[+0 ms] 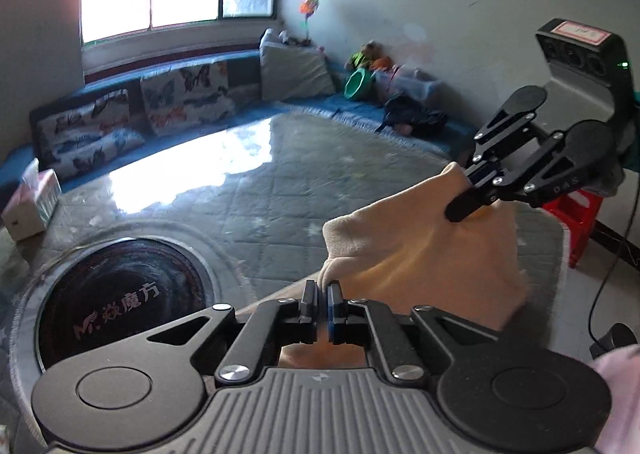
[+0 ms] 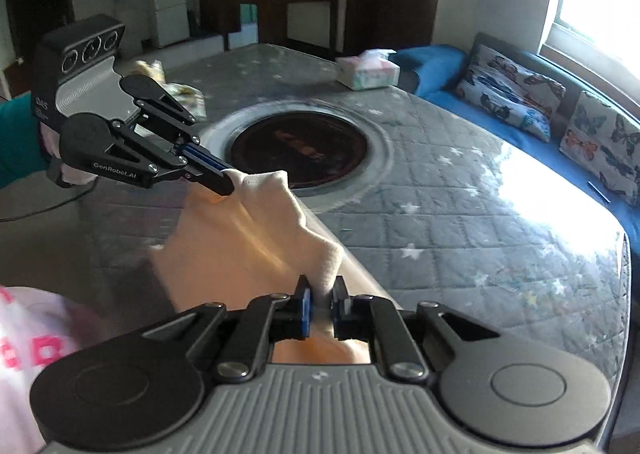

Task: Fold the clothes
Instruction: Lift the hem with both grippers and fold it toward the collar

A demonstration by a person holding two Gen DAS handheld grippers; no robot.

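A cream-coloured fleece garment (image 1: 424, 254) hangs stretched in the air between both grippers, above the table. My left gripper (image 1: 322, 296) is shut on one upper corner of it; that same gripper (image 2: 224, 184) shows at the left of the right wrist view, clamped on the cloth. My right gripper (image 2: 323, 294) is shut on the other corner of the garment (image 2: 256, 238); it appears again (image 1: 464, 210) at the right of the left wrist view, pinching the cloth. The lower part of the garment drops out of sight below both cameras.
The table wears a grey quilted cover (image 2: 460, 222) under clear plastic, with a round black hotplate (image 1: 120, 294) set in its middle. A tissue box (image 2: 370, 72) stands at the far edge. A blue sofa with butterfly cushions (image 1: 132, 114) runs alongside. A red stool (image 1: 576, 214) stands beyond.
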